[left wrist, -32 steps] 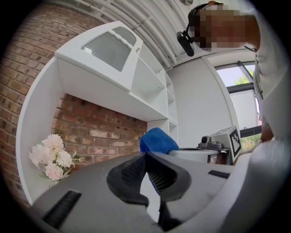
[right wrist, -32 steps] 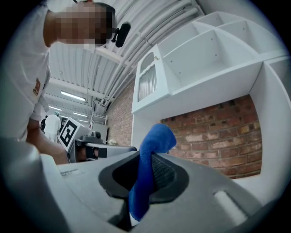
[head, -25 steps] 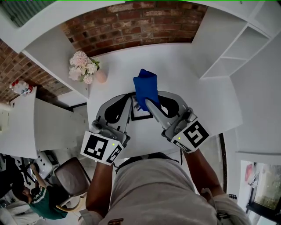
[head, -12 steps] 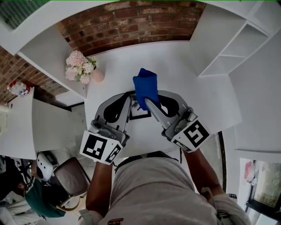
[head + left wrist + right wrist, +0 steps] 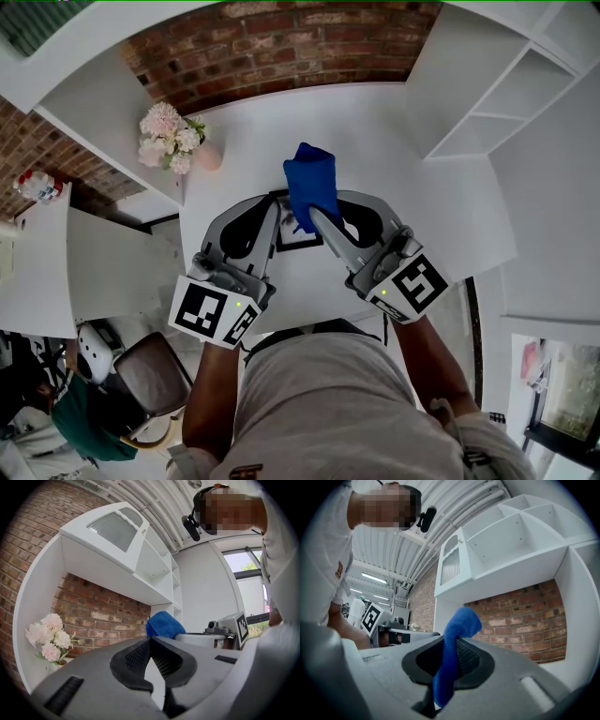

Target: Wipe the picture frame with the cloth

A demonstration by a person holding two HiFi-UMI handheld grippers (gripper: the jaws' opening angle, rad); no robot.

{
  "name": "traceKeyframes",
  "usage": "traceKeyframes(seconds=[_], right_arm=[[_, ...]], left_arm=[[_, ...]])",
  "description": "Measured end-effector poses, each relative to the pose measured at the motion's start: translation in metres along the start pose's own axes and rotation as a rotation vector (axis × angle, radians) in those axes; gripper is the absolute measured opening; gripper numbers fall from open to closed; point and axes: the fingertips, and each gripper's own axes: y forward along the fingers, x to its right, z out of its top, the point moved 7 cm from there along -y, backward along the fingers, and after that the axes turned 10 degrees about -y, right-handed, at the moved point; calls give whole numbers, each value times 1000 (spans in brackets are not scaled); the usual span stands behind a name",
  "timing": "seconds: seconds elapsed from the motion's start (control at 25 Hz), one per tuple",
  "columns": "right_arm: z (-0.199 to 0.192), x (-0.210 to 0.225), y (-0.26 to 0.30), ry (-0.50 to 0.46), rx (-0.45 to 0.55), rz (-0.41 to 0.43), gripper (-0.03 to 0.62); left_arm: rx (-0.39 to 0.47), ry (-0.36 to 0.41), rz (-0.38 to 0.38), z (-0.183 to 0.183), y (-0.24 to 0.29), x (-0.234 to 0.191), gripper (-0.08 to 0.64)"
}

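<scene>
A white worktop (image 5: 394, 141) is backed by a brick wall (image 5: 281, 42). Pink and white flowers (image 5: 169, 136) are held in a pink vase (image 5: 210, 159) at the worktop's far left corner, near the wall. White open shelves (image 5: 511, 98) are mounted at the right. A white cabinet (image 5: 110, 527) with a pale panel in its front is hung above the flowers. A chair (image 5: 150, 375) is seen at lower left, beside a second white table (image 5: 94, 272).

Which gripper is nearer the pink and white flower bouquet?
Left. The pink and white flower bouquet stands up-left of the left gripper in the head view; the right gripper is farther right, shut on the blue cloth.
</scene>
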Motion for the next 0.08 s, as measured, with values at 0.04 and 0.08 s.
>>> traceKeyframes(seconds=[0.04,0.08], right_arm=[[0,0,0,0,-1,-1,46],[0,0,0,0,-2,-1,46]], left_arm=[[0,-1,-1,0,0,0,0],[0,-1,-2,0,0,0,0]])
